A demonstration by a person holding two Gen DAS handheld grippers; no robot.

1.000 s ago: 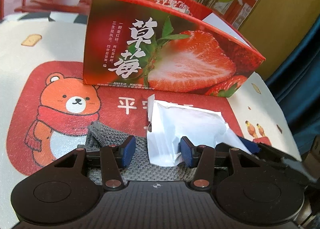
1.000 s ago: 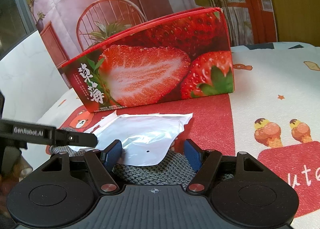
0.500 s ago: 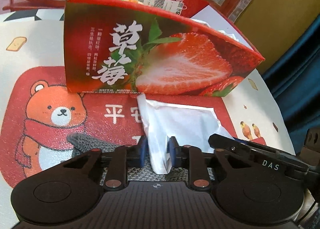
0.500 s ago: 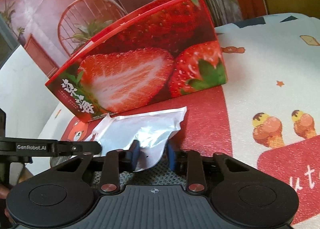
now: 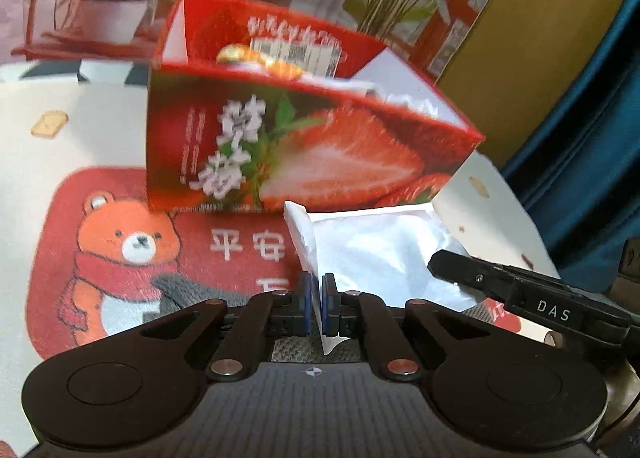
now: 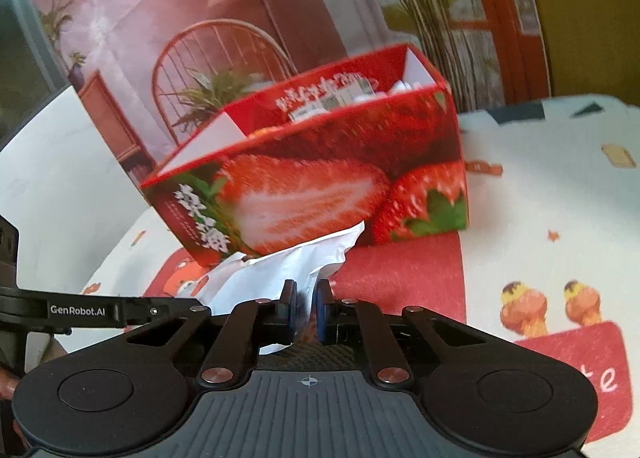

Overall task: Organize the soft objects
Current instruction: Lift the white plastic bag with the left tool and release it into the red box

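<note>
Both grippers are clamped on the same white plastic pouch (image 5: 384,254), one at each end. The left gripper (image 5: 316,308) has its blue pads (image 5: 306,298) pinched tight on a narrow fold of the pouch's near edge, and the film sticks out below the pads. The right gripper (image 6: 306,308) is likewise pinched shut on the crumpled film, which bunches up between its fingers and fans out toward the strawberry box (image 6: 320,185).

That box is the thing to steer by. It is an open-topped red carton printed with a halved strawberry and white Chinese lettering, and it stands on a cartoon tablecloth (image 5: 80,129). The pouch hangs just in front of the box's long printed face, its far edge reaching close to the carton's base; whether it touches the carton I cannot tell. Inside the box there are already some items, among them a packet with a barcode label (image 5: 296,53), too blurred to name.

On the near side of the box, under the pouch and partly hidden by the grippers, lies a grey knitted cloth (image 5: 188,290). It rests on the red panel of the tablecloth, beside a printed bear in a scarf (image 5: 124,254). From the left wrist view, the right gripper's black arm crosses in from the right, in front of the box's right corner. Behind the box hangs a backdrop printed with potted plants and a chair (image 6: 224,57).
</note>
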